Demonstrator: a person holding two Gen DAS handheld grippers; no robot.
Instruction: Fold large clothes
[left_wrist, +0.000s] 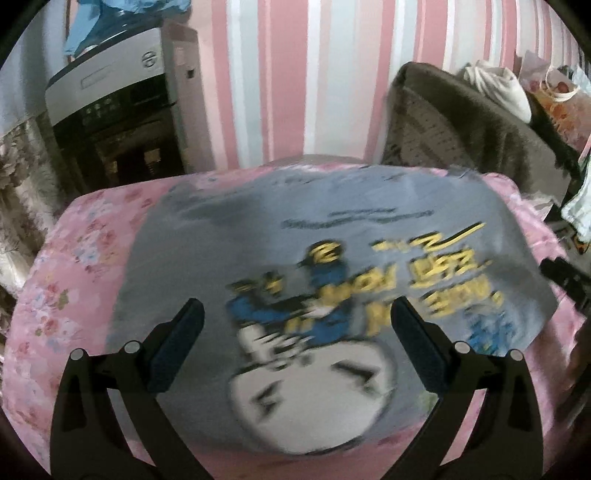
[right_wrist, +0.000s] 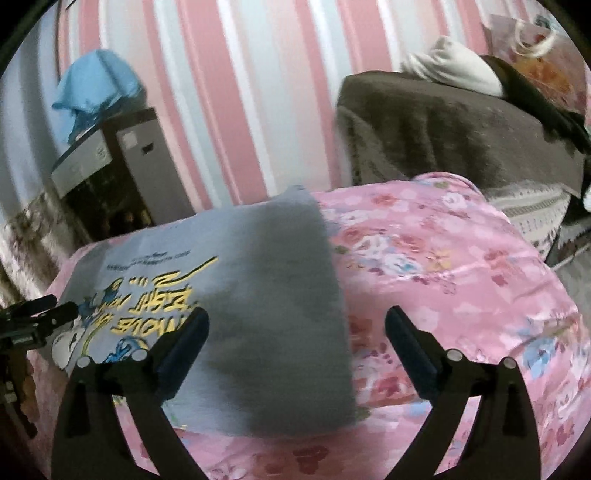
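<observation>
A bed covered in a pink floral quilt (right_wrist: 443, 266) carries a grey printed shirt (left_wrist: 332, 229), folded into a flat rectangle with its cartoon and yellow lettering face up; the print is blurred. The shirt lies toward the bed's left side, its right edge (right_wrist: 336, 288) straight, with bare quilt beyond it. The left gripper (left_wrist: 295, 314) hangs over the print, jaws spread wide and empty. The right gripper (right_wrist: 297, 317) hangs over the shirt's right edge, also spread wide, holding nothing.
</observation>
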